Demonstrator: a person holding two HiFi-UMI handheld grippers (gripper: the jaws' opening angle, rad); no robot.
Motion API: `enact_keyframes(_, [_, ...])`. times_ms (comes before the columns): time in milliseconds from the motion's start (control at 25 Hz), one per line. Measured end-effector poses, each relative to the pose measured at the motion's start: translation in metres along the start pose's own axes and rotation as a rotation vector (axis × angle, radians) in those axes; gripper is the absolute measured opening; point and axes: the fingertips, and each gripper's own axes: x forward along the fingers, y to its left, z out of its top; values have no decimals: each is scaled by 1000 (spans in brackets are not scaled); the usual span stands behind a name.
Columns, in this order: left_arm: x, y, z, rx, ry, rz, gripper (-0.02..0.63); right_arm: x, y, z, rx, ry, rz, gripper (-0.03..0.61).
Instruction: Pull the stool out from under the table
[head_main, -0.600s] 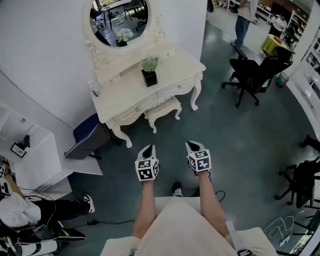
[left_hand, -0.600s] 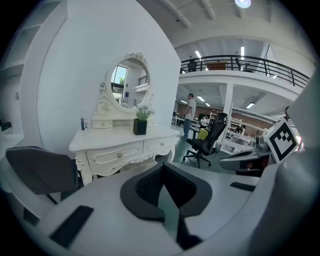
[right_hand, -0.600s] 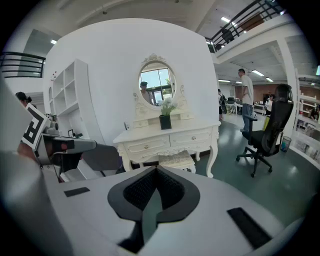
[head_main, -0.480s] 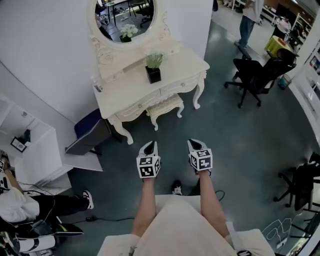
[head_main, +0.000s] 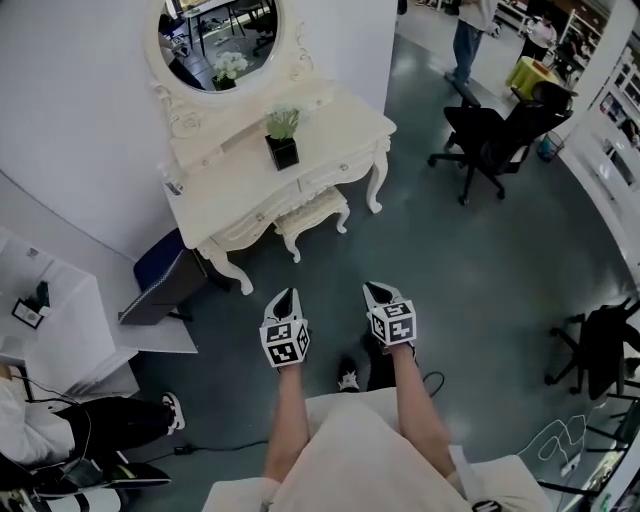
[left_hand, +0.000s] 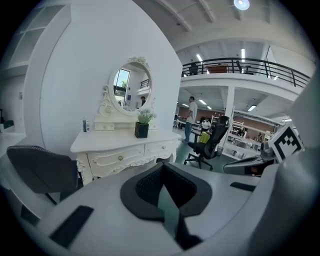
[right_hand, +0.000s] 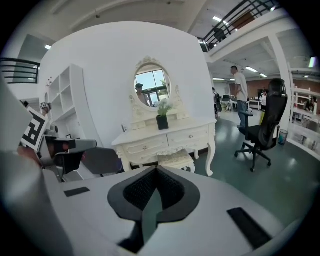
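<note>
Below centre of the head view, the left gripper (head_main: 284, 298) and right gripper (head_main: 378, 293) are hovering side by side, jaws pressed together and holding nothing. Toward the upper left, the stool (head_main: 312, 211) is sitting tucked under the white table (head_main: 235, 185), well apart from both.

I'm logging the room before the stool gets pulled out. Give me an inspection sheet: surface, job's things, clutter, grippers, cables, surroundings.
Surface: white dressing table on a grey floor.
Job's things: stool tucked under the table, its front showing.
Clutter: potted plant and small bottle on the table.
Grippers: left gripper and right gripper both shut, empty, short of the stool.
Cables: cable on the floor by the feet.
Surroundings: oval mirror, black office chair, blue seat, standing person.
</note>
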Motion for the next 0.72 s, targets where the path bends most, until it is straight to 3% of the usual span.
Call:
enact_keyframes(280, [19, 16, 5, -52, 5, 33, 14, 25, 14, 8, -102, 53, 157, 44])
enact_keyframes(720, [77, 20, 47, -31, 1, 34, 15, 67, -52, 65, -28, 43, 101, 46])
